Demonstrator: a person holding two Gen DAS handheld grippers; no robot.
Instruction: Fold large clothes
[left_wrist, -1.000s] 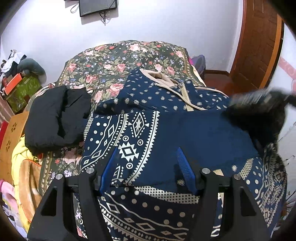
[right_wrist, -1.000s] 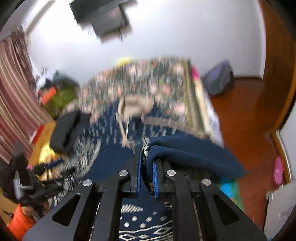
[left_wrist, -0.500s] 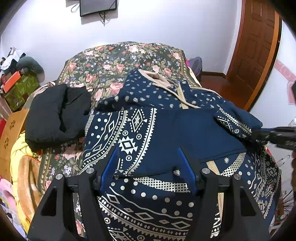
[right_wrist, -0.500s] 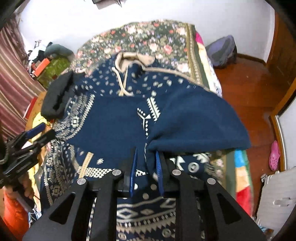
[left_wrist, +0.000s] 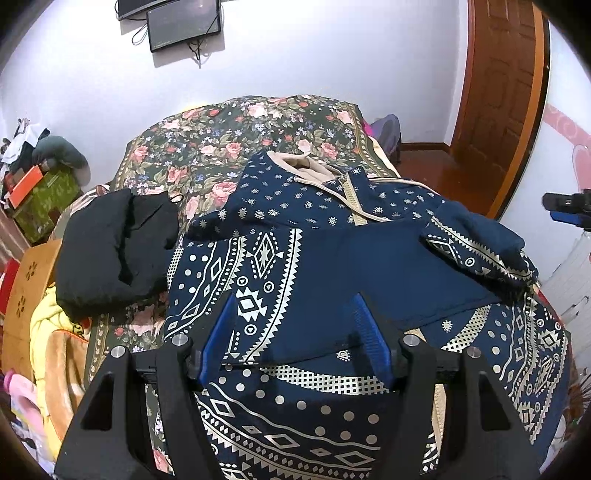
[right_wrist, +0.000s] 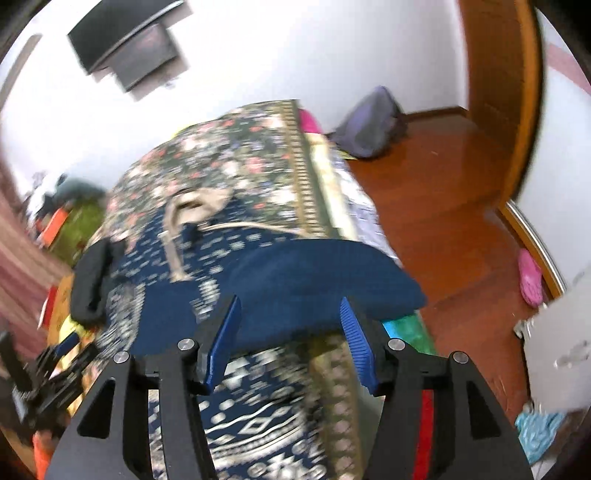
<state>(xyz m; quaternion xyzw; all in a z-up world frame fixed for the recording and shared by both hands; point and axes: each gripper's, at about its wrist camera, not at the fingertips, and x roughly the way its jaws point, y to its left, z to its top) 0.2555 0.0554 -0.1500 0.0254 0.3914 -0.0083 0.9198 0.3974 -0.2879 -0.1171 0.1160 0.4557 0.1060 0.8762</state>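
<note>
Now the left gripper (left_wrist: 295, 332) hovers low over the near part of a large navy-blue hooded garment with a cream geometric print (left_wrist: 280, 266), its black arms angled forward and down and its blue-padded fingers (left_wrist: 218, 336) spread wide with nothing between them. The right gripper (right_wrist: 290, 339) is held off the right-hand edge of the bed, tilted so that its view leans; its jaws are likewise spread wide and grip no cloth. Just ahead of its fingertips a plain navy fold of the same garment (right_wrist: 314, 273) lies doubled over toward the middle, its rounded edge hanging near the bed's right edge.

The garment lies flat on a bed covered with a dark green floral spread (left_wrist: 221, 147). Its long axis runs from the near edge of the bed toward the far one, with the beige-lined hood (left_wrist: 299, 168) and drawstrings pointing at the far wall and the hem toward the cameras. From the left wrist view, the right sleeve (left_wrist: 476, 243) is folded inward across the chest, cuff toward the centre. A folded black garment (left_wrist: 110, 247) rests just beside the navy one, along the bed's left edge. The right wrist view is blurred, so fine detail of the print cannot be read there.
</note>
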